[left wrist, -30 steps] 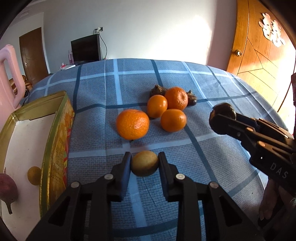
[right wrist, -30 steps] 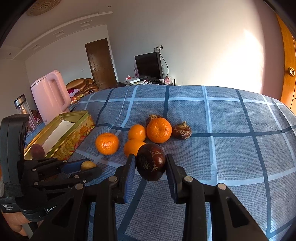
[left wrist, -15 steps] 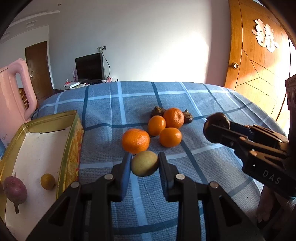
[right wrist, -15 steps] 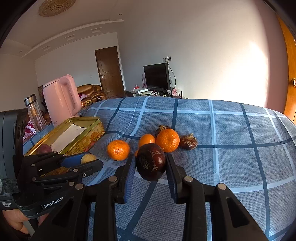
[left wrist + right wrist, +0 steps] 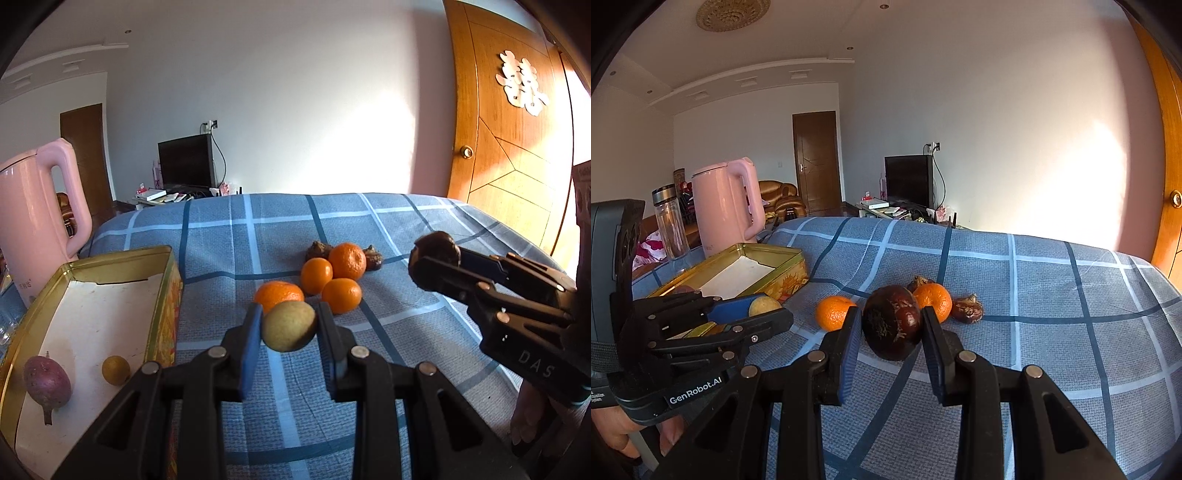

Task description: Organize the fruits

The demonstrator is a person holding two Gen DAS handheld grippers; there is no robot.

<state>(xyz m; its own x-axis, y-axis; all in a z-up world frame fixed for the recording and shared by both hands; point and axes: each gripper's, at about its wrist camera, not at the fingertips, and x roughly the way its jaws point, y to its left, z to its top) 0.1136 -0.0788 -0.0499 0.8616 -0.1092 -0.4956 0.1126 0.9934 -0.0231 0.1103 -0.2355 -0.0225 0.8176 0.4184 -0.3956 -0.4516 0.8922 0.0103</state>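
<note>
While four oranges lie clustered on the blue checked cloth, a yellow-green fruit is clamped between the narrowed jaws of the left gripper, held clear of the cloth. A dark brown fruit is pinched likewise in the right gripper. A purple fruit and a small yellow fruit are seen inside the gold tin at the left.

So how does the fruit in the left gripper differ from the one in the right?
The yellow-green fruit in the left gripper is pale, smooth and smaller; the dark brown fruit in the right gripper is glossy, rough-patched and bigger. Both are roundish, clamped between fingers and held above the checked blue cloth.
</note>
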